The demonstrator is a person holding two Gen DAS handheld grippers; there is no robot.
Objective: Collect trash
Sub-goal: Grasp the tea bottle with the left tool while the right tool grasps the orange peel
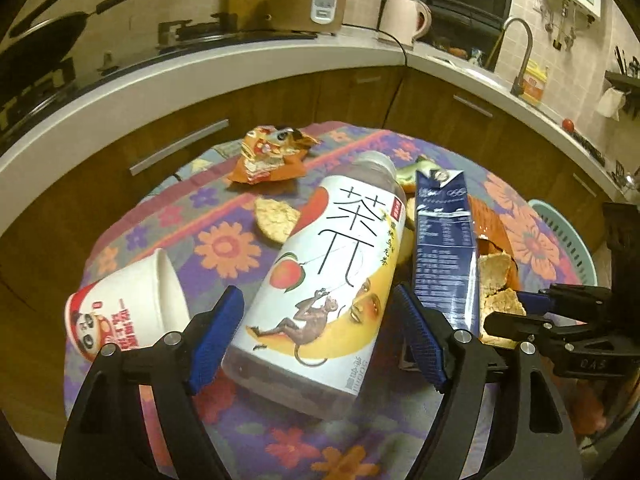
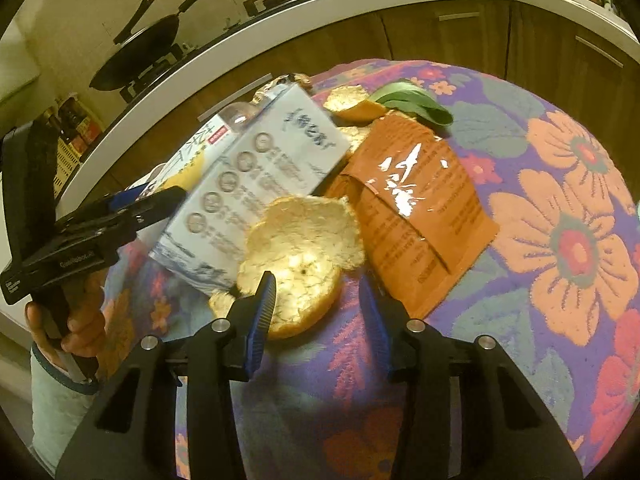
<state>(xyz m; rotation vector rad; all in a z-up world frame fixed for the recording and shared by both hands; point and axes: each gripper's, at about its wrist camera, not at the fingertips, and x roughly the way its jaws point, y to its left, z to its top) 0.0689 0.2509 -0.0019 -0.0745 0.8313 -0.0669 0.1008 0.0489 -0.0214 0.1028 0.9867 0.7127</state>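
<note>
Nothing collected yet, judging by the litter across the flower-patterned cloth surface (image 1: 224,248). Left gripper (image 1: 320,344) spread wide around the white plastic tea bottle with peach label (image 1: 328,280), lying mid-surface, pads not pressing. Right gripper (image 2: 320,320) half spread over the pale curled orange peel (image 2: 300,252), not pinching. Remaining: dark blue milk carton (image 1: 444,248), crumpled orange snack wrapper (image 1: 268,156), tipped white paper noodle cup (image 1: 124,308), flat brown sachet (image 2: 408,208). Pale green slotted plastic basket (image 1: 568,236) beyond the right edge, likely the bin.

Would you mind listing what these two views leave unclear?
- Left wrist view: the milk carton hides most of the orange packet.
- Left wrist view: the basket is cut off behind the table edge and right gripper.
- Right wrist view: carton hides most of the tea bottle.
</note>
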